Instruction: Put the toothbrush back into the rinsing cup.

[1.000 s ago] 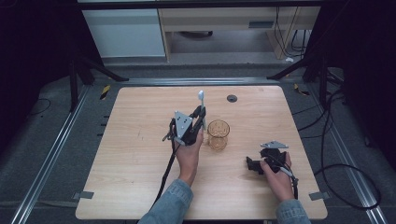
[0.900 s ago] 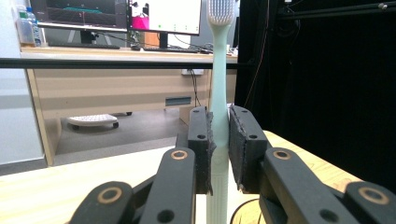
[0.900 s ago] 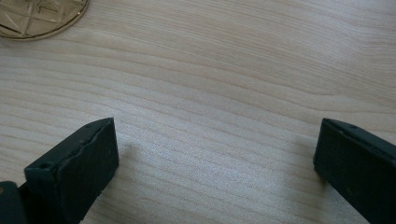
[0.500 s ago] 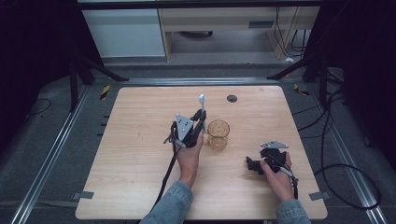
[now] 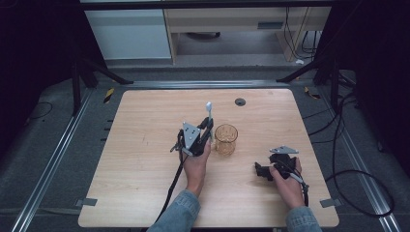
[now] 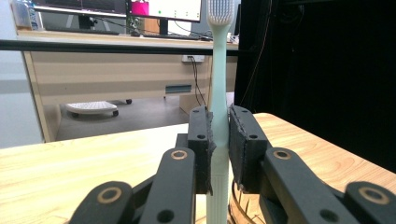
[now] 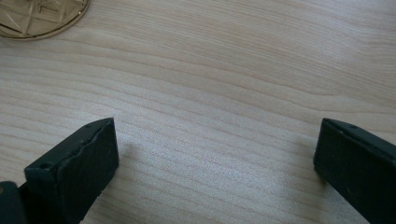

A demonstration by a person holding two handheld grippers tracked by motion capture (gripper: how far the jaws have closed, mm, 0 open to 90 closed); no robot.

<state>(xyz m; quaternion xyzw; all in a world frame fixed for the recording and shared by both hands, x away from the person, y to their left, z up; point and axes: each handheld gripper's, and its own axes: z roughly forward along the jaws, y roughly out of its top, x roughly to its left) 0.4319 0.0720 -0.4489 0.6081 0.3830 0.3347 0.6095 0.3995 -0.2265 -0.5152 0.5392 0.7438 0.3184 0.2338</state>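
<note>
High view: left tongs (image 5: 208, 128) squeeze a toothbrush (image 5: 209, 110) just beside the cup (image 5: 226, 139); right tongs (image 5: 258, 170), near it, gape wide, holding nothing.

Pale-mint toothbrush (image 6: 218, 93) — amber glass (image 5: 226, 139)

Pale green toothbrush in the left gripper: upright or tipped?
Upright. The pale green toothbrush stands vertical between the left gripper pads, bristle head on top; from the high view it rises beside the amber glass cup.
</note>
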